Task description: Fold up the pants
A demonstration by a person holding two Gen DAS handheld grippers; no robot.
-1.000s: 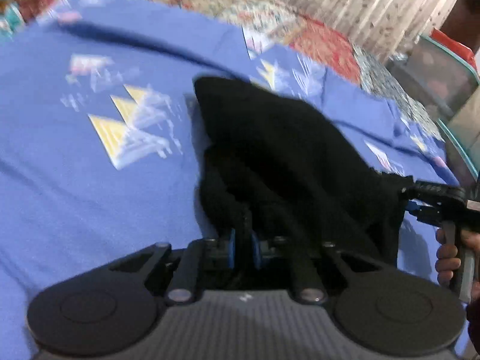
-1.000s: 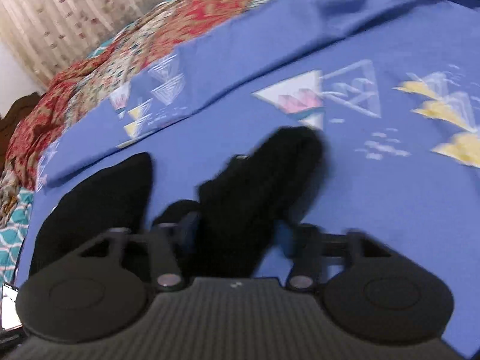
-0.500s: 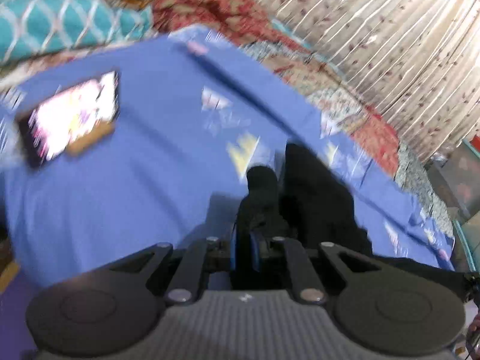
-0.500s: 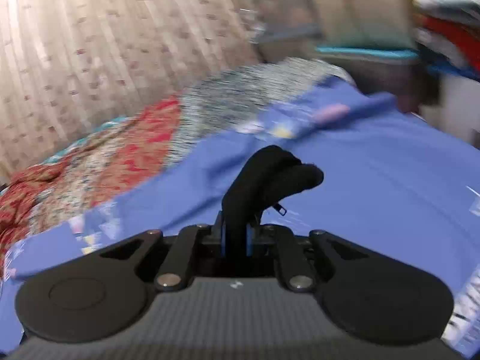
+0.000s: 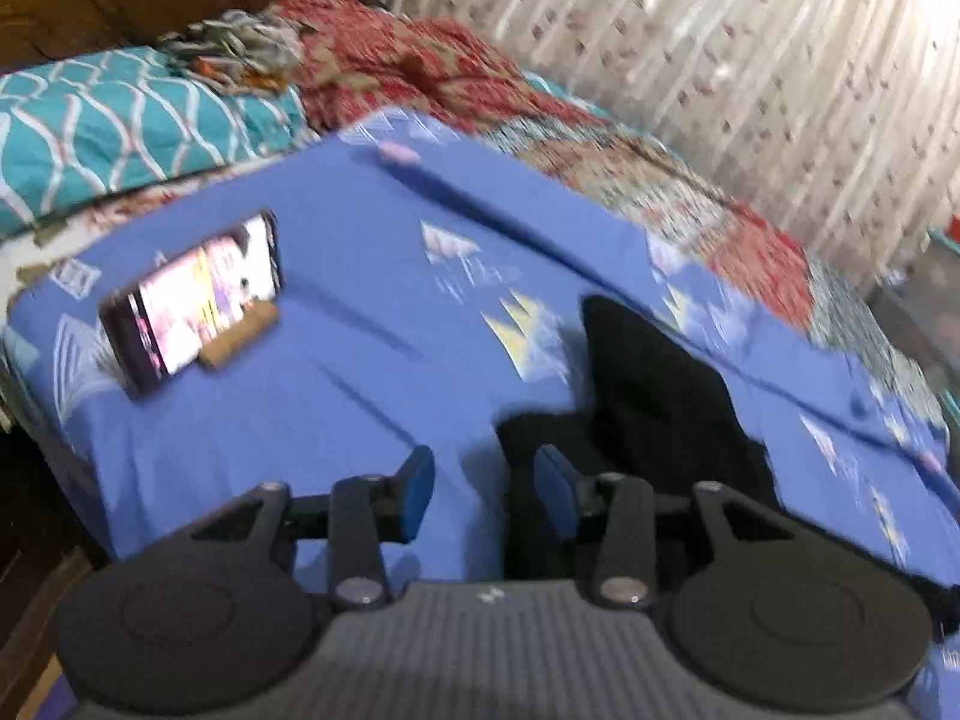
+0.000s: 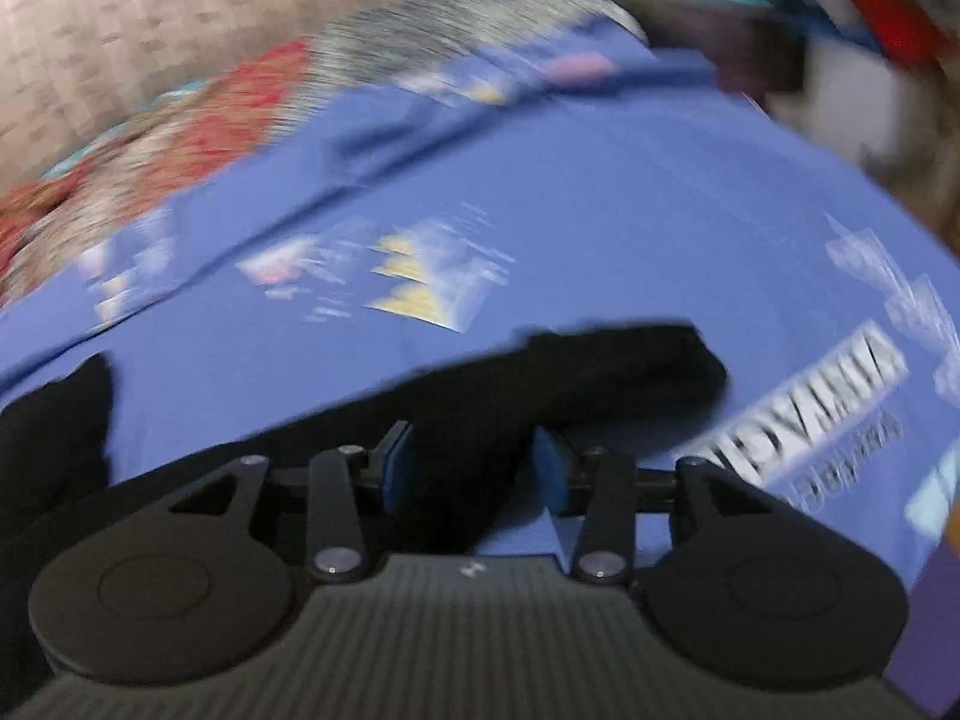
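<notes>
both grippers' fingers are opening, left gripper [image 5: 485, 495] and right gripper [image 6: 474, 468] letting the black pants [image 5: 648, 396] settle onto the bed [image 5: 360, 420] to lay the fold

white print on the blue bedsheet [image 6: 600, 192] is too blurred to read.

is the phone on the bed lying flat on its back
No, in the left wrist view the phone stands propped on its long edge in a small wooden stand on the blue sheet, screen lit.
</notes>
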